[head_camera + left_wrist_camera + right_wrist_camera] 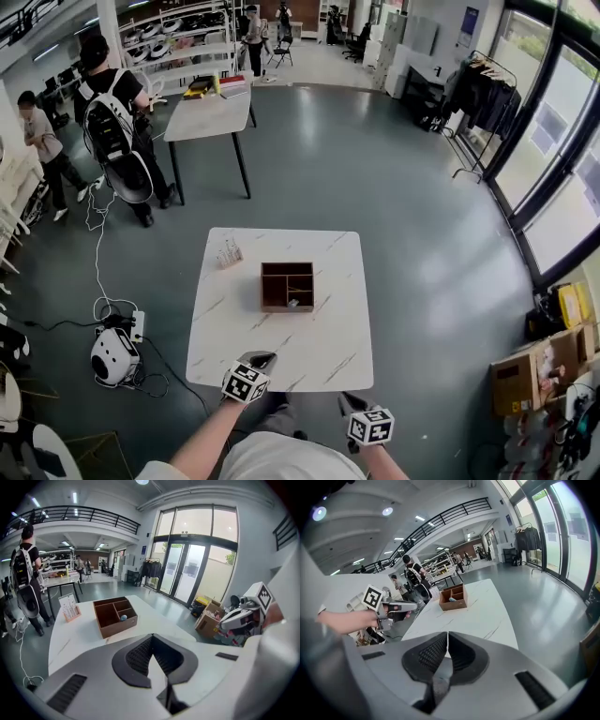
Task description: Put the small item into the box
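A brown wooden box [287,286] with compartments stands in the middle of the white marble table [319,352]. A small pale blue item [292,303] lies in its near right compartment, also seen in the left gripper view as a small ball [123,617]. My left gripper [262,359] hovers over the table's near edge, shut, its pads [140,656] closed together with nothing between. My right gripper [345,401] hangs just off the near edge, right of the left one; its pads [429,656] meet and hold nothing. Both point toward the box [453,598].
A small card stand [229,253] sits on the table left of the box. On the floor at the left lie cables and a white device [114,356]. Cardboard boxes [525,375] stand at the right. A person with a backpack [117,131] stands by a far table.
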`<state>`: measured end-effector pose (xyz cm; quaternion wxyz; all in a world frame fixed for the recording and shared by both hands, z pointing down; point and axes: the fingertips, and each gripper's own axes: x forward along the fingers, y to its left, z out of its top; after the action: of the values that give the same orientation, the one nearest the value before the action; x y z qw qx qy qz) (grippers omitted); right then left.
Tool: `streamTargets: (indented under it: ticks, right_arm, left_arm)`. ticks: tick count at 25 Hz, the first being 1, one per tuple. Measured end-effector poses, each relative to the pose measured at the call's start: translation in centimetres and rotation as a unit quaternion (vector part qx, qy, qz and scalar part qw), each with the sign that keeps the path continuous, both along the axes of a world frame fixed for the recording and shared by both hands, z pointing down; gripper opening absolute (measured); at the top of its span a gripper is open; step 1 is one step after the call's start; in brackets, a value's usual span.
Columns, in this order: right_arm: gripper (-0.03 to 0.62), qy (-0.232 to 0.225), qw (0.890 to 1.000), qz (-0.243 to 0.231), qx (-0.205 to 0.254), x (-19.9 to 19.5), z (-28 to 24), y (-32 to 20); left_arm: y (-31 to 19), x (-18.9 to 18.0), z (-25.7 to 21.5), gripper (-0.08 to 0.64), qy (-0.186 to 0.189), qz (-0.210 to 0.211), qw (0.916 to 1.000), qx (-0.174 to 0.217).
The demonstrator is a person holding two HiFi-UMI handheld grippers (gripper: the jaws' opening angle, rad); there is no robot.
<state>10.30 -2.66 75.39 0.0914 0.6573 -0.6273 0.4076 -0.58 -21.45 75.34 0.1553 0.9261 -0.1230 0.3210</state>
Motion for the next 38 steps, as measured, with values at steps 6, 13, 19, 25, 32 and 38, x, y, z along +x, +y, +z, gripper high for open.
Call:
streamTargets:
  ticks: [6,13,19,25,32,38]
  right_arm:
    - [0.028,-0.005,1.000,0.014,0.018,-1.1,-0.4,4.0]
    - [0.028,-0.013,0.999,0.027,0.038,-2.8,-1.3,8.1]
    - [0.028,-0.006,0.998,0.030,0.059,-3.7,-2.5,9.8]
    - [0.028,0.005,0.997,0.026,0.071,-4.9,-3.9,8.8]
    - [0.027,0.026,0.995,0.007,0.095,-7.2,-6.2,6.0]
    - [0.026,0.050,0.992,-0.011,0.116,-9.4,-7.6,3.7]
  left_arm:
    - [4.8,-2.5,-1.5,0.012,0.015,-0.008,0.9998,0.000]
    - [9.4,-6.9,-4.7,0.012,0.052,-0.045,0.9976,-0.005]
    - [12.8,-10.3,-5.1,0.012,0.065,-0.059,0.9955,-0.034]
    - [12.6,-13.7,-5.9,0.012,0.076,-0.073,0.9937,-0.039]
    - [10.8,-17.1,-7.3,0.012,0.090,-0.082,0.9918,-0.039]
    - [9.5,-20.2,-7.6,0.012,0.093,-0.090,0.9907,-0.042]
